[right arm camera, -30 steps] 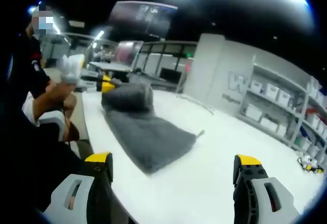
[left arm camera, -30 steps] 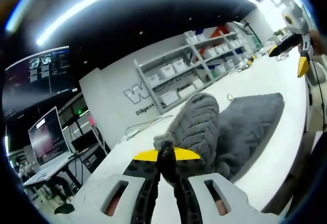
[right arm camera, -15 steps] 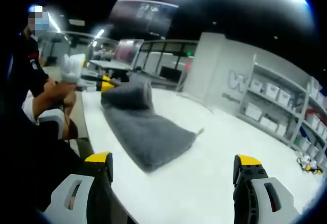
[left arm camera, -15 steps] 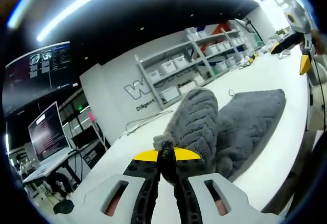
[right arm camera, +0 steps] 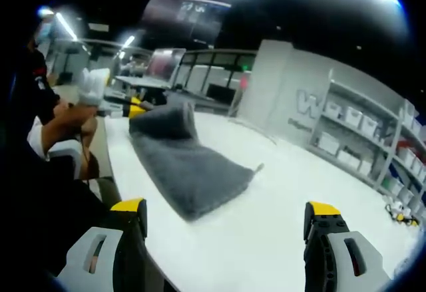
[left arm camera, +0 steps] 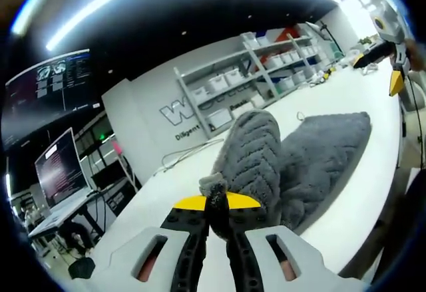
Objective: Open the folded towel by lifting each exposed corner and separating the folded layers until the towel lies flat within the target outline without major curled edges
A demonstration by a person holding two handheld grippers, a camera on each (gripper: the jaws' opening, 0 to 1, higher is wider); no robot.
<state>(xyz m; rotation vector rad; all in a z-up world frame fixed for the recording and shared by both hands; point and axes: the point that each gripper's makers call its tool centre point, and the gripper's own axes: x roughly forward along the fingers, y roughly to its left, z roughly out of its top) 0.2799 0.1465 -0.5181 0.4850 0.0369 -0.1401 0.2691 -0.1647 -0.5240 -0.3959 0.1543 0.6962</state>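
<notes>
We held a corner of the grey, ribbed, fluffy towel [left arm camera: 293,162] pinched in our left gripper [left arm camera: 216,213], lifted off the white table [right arm camera: 279,205]; our right gripper [right arm camera: 226,222] hung wide apart, empty.

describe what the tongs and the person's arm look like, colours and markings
Both tongs have pale grey moulded bodies with slotted openings, black jaws and yellow tips. On the left tongs a yellow band runs across behind the jaw tips; the right tongs carry a yellow cap on each jaw. Seen from the left gripper view, the right tongs are also grey, black and yellow. The person wears a dark short-sleeved top.
</notes>
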